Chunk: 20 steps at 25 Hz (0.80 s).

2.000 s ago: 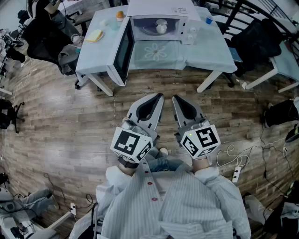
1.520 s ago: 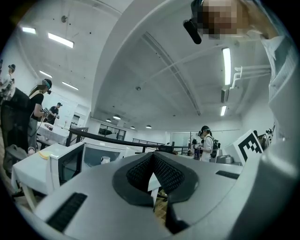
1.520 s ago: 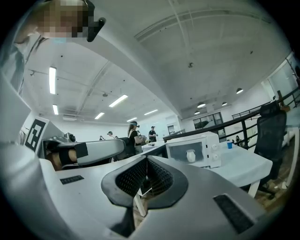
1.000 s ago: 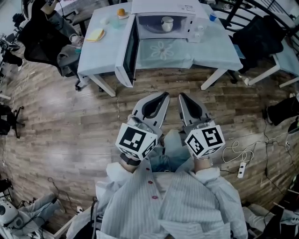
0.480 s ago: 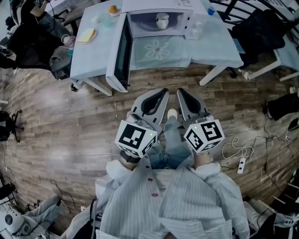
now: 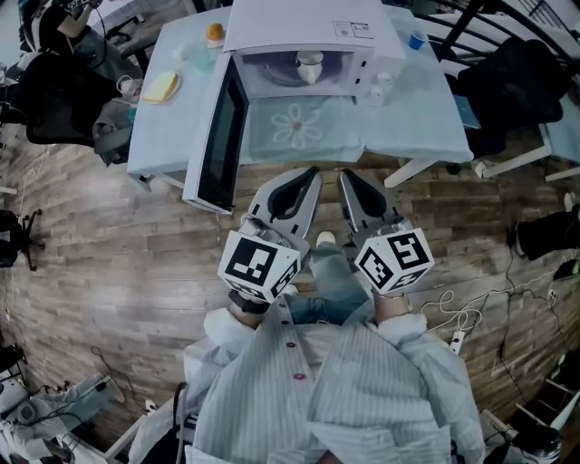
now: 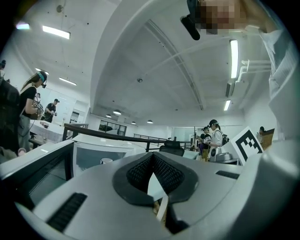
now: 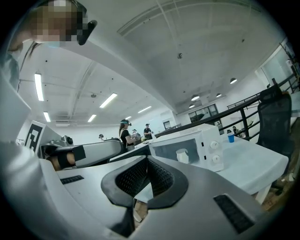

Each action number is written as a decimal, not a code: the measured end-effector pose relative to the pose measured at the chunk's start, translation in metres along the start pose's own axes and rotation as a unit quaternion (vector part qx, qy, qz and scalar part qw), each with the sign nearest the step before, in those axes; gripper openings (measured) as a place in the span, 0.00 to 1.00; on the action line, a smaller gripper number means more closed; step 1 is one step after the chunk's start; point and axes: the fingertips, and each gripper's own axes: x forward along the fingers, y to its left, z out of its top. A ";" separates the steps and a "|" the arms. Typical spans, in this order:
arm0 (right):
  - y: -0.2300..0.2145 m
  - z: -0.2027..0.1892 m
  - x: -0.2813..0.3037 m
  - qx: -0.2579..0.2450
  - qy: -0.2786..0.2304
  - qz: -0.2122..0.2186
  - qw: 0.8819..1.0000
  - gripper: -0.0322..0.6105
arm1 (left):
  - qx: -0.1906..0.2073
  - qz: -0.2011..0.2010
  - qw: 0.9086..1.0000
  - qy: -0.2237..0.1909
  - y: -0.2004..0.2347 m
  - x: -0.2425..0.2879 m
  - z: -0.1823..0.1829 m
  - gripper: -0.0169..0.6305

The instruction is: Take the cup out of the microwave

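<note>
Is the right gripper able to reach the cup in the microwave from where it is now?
Probably not from here. The door stands open and nothing blocks the cup, but the right gripper is shut and short of the table.

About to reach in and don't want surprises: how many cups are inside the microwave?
1. A white cup stands near the middle of the open microwave. The head view hides part of the inside under its top, so another could be out of sight.
</note>
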 end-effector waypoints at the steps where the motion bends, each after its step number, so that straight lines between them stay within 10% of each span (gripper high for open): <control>1: -0.009 0.005 0.005 0.000 0.000 0.003 1.000 0.10 | 0.000 0.005 1.000 -0.001 0.003 0.009 0.002 0.04; 20: -0.091 0.038 0.078 0.002 0.023 0.075 0.997 0.11 | -0.001 0.078 0.997 -0.007 0.053 0.110 0.004 0.04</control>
